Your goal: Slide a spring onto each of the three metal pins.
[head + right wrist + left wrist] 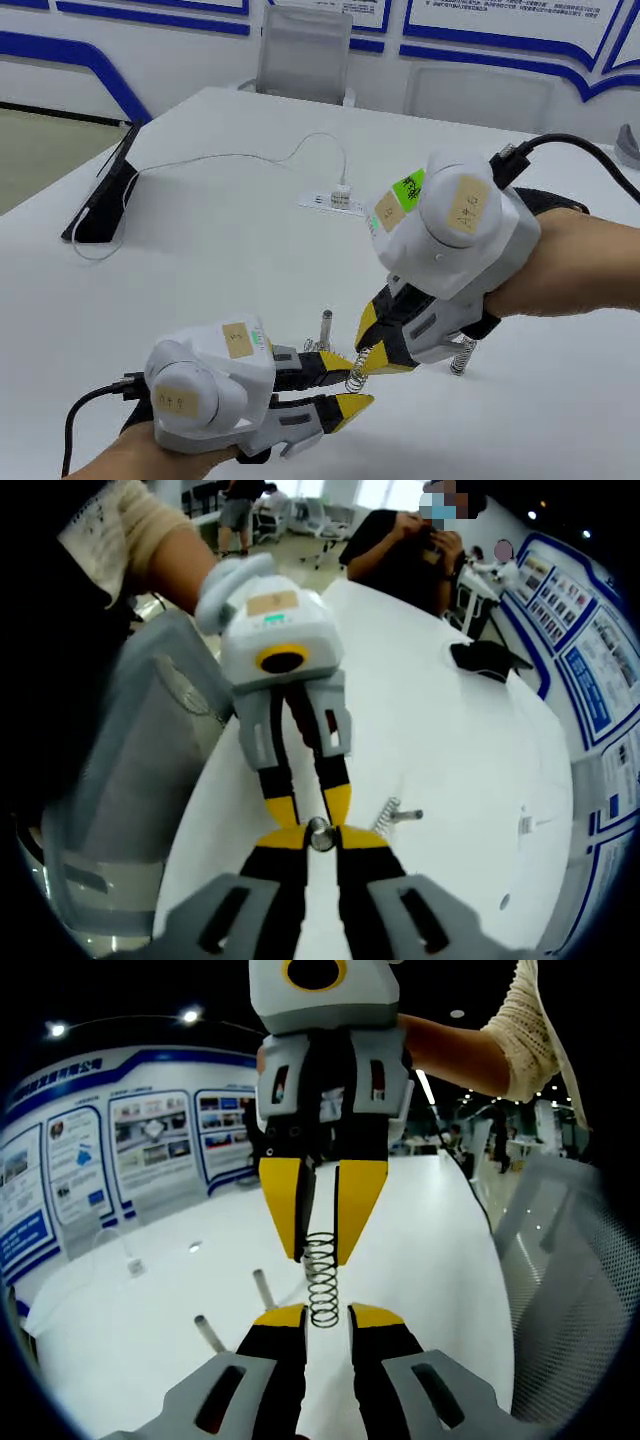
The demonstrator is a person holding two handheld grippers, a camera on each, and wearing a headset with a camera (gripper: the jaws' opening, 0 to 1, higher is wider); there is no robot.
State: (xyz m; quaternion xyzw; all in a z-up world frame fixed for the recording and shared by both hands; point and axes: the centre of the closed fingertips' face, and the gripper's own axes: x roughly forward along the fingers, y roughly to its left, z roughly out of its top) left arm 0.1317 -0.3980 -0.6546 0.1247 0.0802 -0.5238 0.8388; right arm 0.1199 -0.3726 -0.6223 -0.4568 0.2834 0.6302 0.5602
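A small steel spring (357,370) hangs between the two grippers just above the white table (220,250). My right gripper (363,356) comes down from the upper right and is shut on the spring's upper end (320,833). My left gripper (358,384) reaches in from the lower left. Its yellow-tipped jaws stand slightly apart around the spring's lower end (322,1295). A bare upright metal pin (326,328) stands just behind the spring. Another pin (462,355) to the right carries a spring. Two bare pins (263,1287) (208,1332) stand left of the left gripper's jaws.
A black tablet stand (105,195) sits at the table's left edge, with a white cable running to a small power strip (338,202) at mid-table. A grey chair (305,50) stands behind the table. People (415,540) sit at the far end.
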